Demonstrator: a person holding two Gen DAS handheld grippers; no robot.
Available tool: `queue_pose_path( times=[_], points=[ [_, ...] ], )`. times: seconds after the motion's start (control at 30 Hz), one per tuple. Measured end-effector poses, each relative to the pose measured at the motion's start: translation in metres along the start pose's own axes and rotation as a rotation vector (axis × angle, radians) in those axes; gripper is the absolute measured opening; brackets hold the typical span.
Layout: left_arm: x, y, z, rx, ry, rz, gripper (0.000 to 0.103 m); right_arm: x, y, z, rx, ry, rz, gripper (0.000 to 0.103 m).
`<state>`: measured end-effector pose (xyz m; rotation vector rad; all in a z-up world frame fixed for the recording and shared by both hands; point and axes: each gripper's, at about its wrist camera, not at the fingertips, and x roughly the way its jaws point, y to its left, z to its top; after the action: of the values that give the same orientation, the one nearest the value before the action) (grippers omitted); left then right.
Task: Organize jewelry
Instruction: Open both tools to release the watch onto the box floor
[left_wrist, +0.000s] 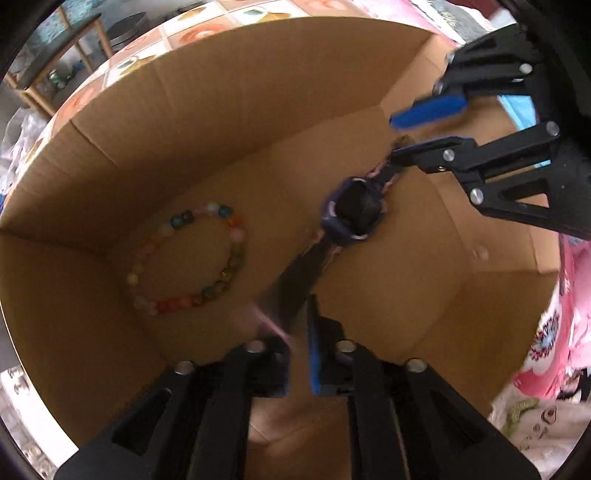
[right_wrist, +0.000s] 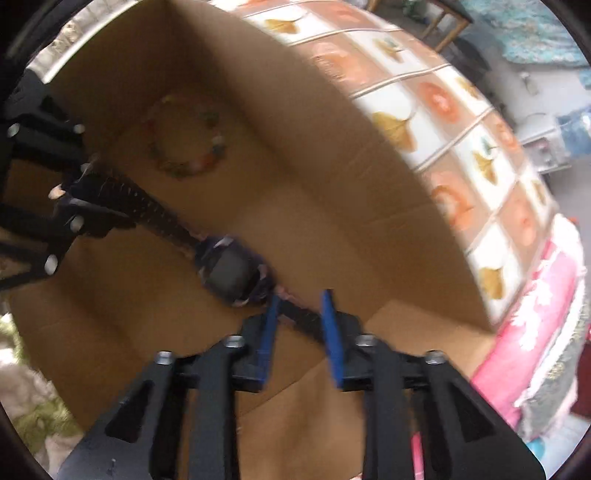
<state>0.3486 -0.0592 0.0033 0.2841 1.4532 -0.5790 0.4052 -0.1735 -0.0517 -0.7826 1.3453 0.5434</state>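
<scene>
A dark purple wristwatch with a black strap hangs stretched inside a cardboard box. My left gripper is shut on one strap end. My right gripper is open around the other strap end, its blue pads apart. In the right wrist view the watch lies between both grippers; my right gripper straddles the strap, and my left gripper holds the far end. A multicoloured bead bracelet lies on the box floor; it also shows in the right wrist view.
The box walls stand high around both grippers. A tablecloth with orange flower and leaf squares lies beyond the box. Pink printed fabric lies at the right. A wooden shelf stands far behind.
</scene>
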Motion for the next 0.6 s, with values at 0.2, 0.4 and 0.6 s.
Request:
queue_pose_path(
  times=[0.2,0.4,0.6],
  points=[
    [-0.016,-0.002,-0.002,0.006,-0.086,0.087,0.035,-0.022,0.002,-0.005,0.020,-0.101,-0.072,0.030],
    [-0.036,0.000,-0.022,-0.035,-0.129,0.049,0.048,-0.033,0.007,-0.025,0.054,-0.129,-0.068,0.030],
    [-0.082,0.006,-0.051,-0.066,-0.265,0.021,0.056,-0.064,0.014,-0.048,0.120,-0.207,-0.060,0.041]
  ],
)
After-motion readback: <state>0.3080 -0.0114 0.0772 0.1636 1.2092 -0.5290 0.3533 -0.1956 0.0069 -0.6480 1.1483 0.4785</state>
